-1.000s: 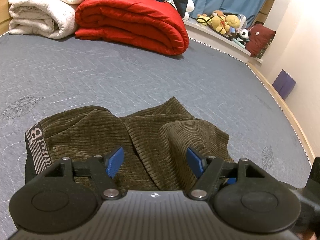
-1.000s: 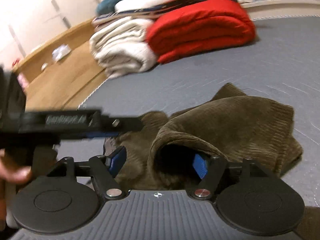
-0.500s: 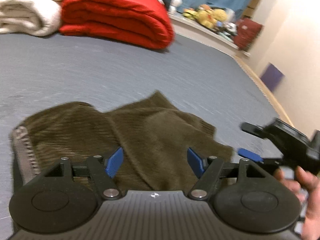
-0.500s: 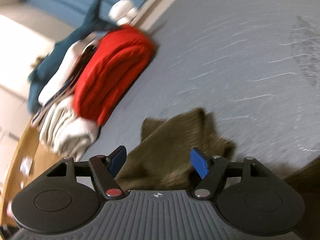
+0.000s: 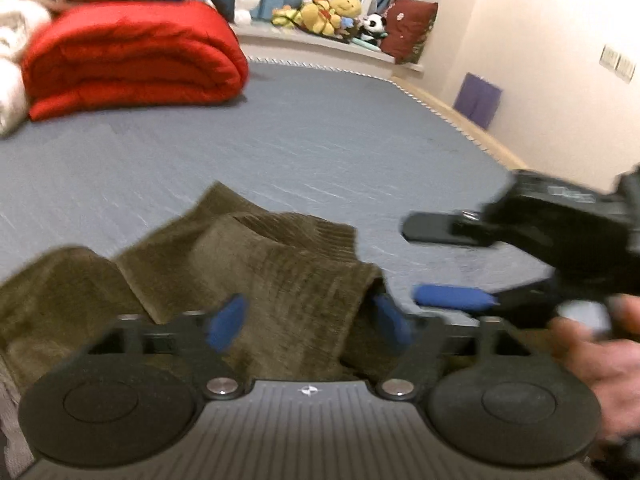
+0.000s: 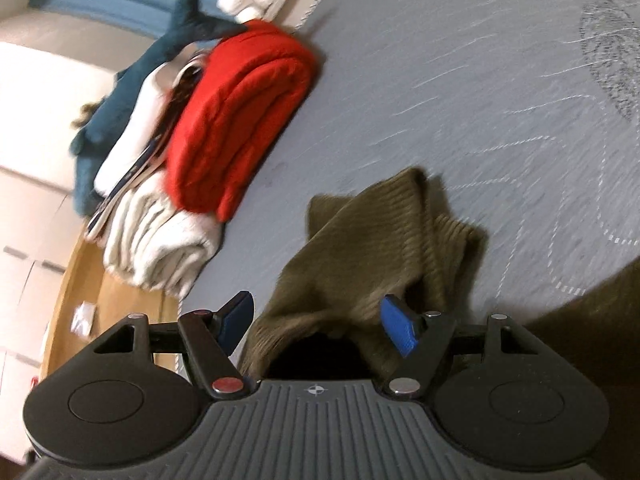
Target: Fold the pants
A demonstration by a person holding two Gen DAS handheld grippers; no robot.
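On the near part of the grey mattress (image 5: pixel 320 140), olive corduroy pants (image 5: pixel 256 264) are lying bunched in loose folds, ribbed fabric rising into a peak at the far side.

Left gripper (image 5: pixel 308 322) is sitting low over the near edge of the pants, jaws closing, with a thick fold of fabric between the blue pads (image 5: pixel 226 322). Right-side pad is half tucked under the fold edge. Heavy blur there, so I can't confirm the pads are actually pressing on the cloth; reading it as not gripped.

Right gripper (image 6: pixel 318 324) is rolled hard, so its view is tilted. Jaws are standing wide. A hollow, tube-like end of the pants (image 6: pixel 372 264) is sitting between the pads (image 6: pixel 398 330), its dark opening right at the gripper body. Left-side pad is clear of the cloth, right-side pad is close against it, no squeeze visible.

In the left wrist view the right gripper (image 5: pixel 434 262) is showing at the right, just beside the pants' right edge, one black finger above, one blue-padded finger below, gap between them. A hand (image 5: pixel 600 356) is holding it at the near right, blurred.

Far left: a folded red quilt (image 5: pixel 132 56) and a white blanket (image 6: pixel 160 236) are lying side by side on the mattress. Stuffed toys (image 5: pixel 332 12) are lining the far ledge.
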